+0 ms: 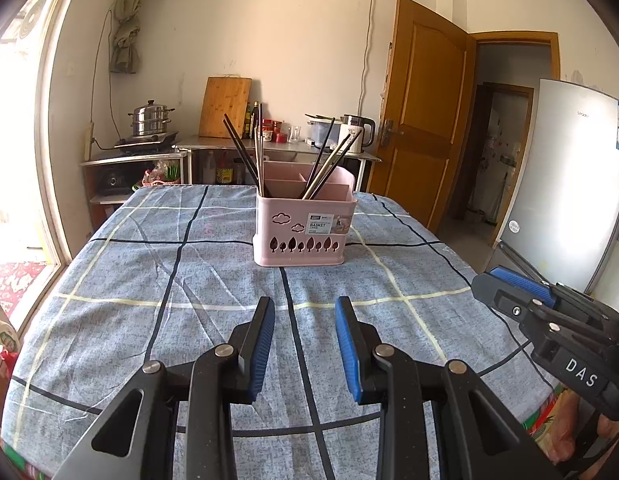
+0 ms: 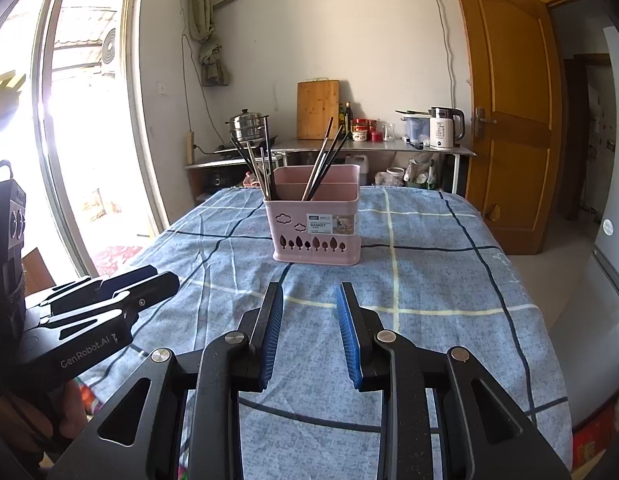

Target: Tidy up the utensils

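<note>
A pink utensil basket (image 1: 303,230) (image 2: 315,224) with tree cut-outs stands upright in the middle of the table. Chopsticks (image 1: 245,156) lean in its left compartment and more chopsticks (image 1: 329,164) in the right one; the same two bundles (image 2: 261,164) (image 2: 323,160) show in the right wrist view. My left gripper (image 1: 305,304) hovers over the cloth short of the basket, open, nothing between its blue pads. My right gripper (image 2: 309,290) hangs likewise, open and empty. Each gripper appears at the edge of the other's view: right gripper (image 1: 509,284), left gripper (image 2: 149,276).
A blue checked tablecloth (image 1: 189,300) covers the table. Behind it a metal counter (image 1: 277,146) holds a cutting board, jars, a kettle (image 1: 355,132) and a steamer pot (image 1: 151,118). A wooden door (image 1: 421,112) and a fridge (image 1: 573,184) stand right; a glass door is left.
</note>
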A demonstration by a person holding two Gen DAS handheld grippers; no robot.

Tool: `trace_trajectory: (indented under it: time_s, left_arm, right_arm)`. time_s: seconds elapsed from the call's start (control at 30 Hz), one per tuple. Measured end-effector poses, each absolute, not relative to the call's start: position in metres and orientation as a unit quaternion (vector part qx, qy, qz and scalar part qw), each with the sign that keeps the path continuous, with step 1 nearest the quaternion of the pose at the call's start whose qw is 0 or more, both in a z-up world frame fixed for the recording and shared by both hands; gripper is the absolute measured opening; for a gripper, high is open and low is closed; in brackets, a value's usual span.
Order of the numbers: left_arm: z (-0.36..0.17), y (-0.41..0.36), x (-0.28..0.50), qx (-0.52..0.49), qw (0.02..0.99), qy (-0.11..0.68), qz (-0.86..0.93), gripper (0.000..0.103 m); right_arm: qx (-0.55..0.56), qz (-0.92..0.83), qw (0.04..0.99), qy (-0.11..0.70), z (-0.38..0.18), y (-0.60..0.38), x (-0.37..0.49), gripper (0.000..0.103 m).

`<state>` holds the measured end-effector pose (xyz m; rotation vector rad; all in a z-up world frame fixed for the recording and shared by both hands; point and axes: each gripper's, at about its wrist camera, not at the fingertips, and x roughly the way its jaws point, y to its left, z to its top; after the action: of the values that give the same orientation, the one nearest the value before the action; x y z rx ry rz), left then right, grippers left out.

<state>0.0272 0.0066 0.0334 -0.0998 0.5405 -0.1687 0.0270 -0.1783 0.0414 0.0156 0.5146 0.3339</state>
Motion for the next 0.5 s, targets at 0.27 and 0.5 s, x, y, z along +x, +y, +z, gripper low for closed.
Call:
trace_trajectory:
  time_s: [0.27,0.5]
  left_arm:
    - [0.0333,0.0011,0.022,-0.038,0.963,0.254,-0.08,0.031]
    - [0.0294,-0.0014,0.0206,-0.038,0.962,0.258,-0.081,0.031]
  right_arm:
    - [0.007,0.163,0.956,0.246,0.0416,-0.1802,0.0243,0.029]
    - [0.005,0.164,0.956,0.245,0.0395,-0.1793,0.0208,0.029]
